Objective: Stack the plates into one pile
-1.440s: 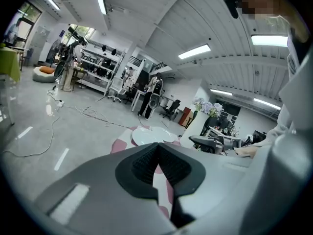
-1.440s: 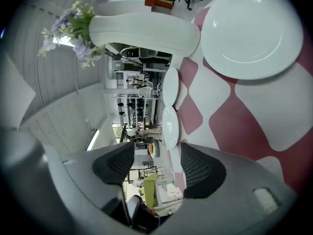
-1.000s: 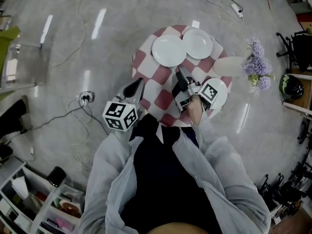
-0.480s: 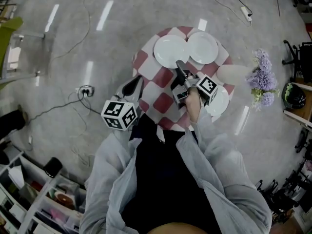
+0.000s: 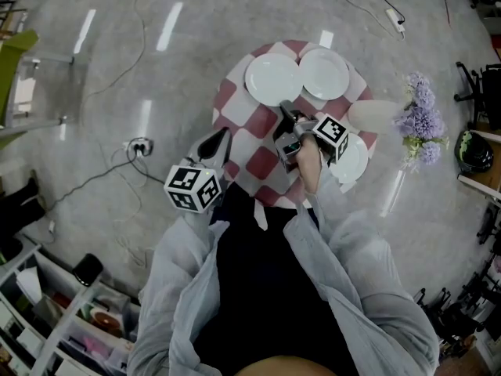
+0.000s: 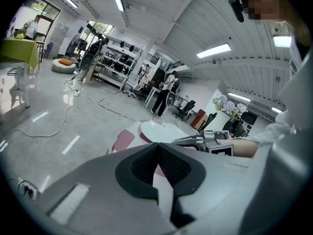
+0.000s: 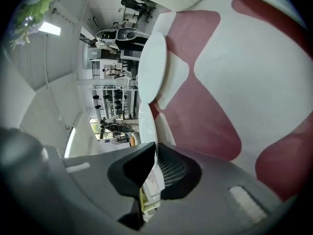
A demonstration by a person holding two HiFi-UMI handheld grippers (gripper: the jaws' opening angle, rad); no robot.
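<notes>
1. My right tongs (image 7: 153, 146) have just been closing and are now clamped on the near rim of the far-left plate (image 5: 273, 78). The thin white edge runs straight in between the pads.
2. My left tongs (image 6: 159, 148) are closed with nothing between them. They hang by the near-left edge of the checked table (image 5: 249, 143), well apart from every plate.
3. There is no pile yet, because three plates lie singly on the cloth. One is the plate I hold. The far-right plate (image 5: 324, 73) sits just beside it, rims about touching. The near plate (image 5: 356, 163) lies at the near-right edge, partly under my right hand.
4. The held plate spreads straight ahead of my right tongs, away from me along the line of the jaws. It looks flat on the cloth. Being round, it has no long axis, so only the side I grip from counts.
5. From this grip the far-right plate lies a short way to the right. The near plate lies back towards me, beneath my wrist. I judge the far-right plate the easier place to set this one, with a small lift and a sideways carry.
6. My right hand is plainly the nearer one, and the left would have to cross the table. Pinched at a single point on the rim, the plate may droop or swing as it rises.
</notes>
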